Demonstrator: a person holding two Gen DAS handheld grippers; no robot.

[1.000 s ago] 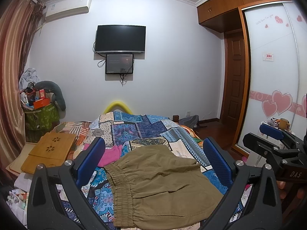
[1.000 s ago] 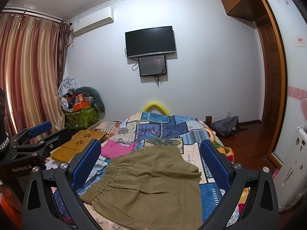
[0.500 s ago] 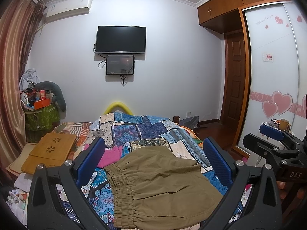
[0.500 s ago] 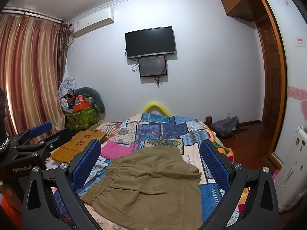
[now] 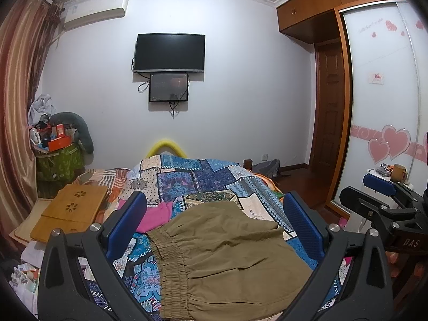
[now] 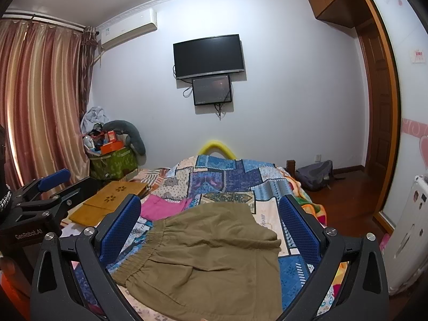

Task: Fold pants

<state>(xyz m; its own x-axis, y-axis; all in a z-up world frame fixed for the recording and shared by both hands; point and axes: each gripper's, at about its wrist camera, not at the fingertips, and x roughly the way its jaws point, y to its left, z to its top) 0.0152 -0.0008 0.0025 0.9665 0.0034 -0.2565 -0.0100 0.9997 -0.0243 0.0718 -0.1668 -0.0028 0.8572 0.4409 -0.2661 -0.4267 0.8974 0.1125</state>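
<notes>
The olive pants lie flat on the quilt, waistband toward the pink cloth, while both grippers, left and right, hover spread and empty above them; folding looks unstarted, so next comes pinching an edge.

We see khaki-olive pants on blue/white patchwork quilt, pink cloth beside, blue gripper pads, striped red-gold curtain, black TV.
</notes>
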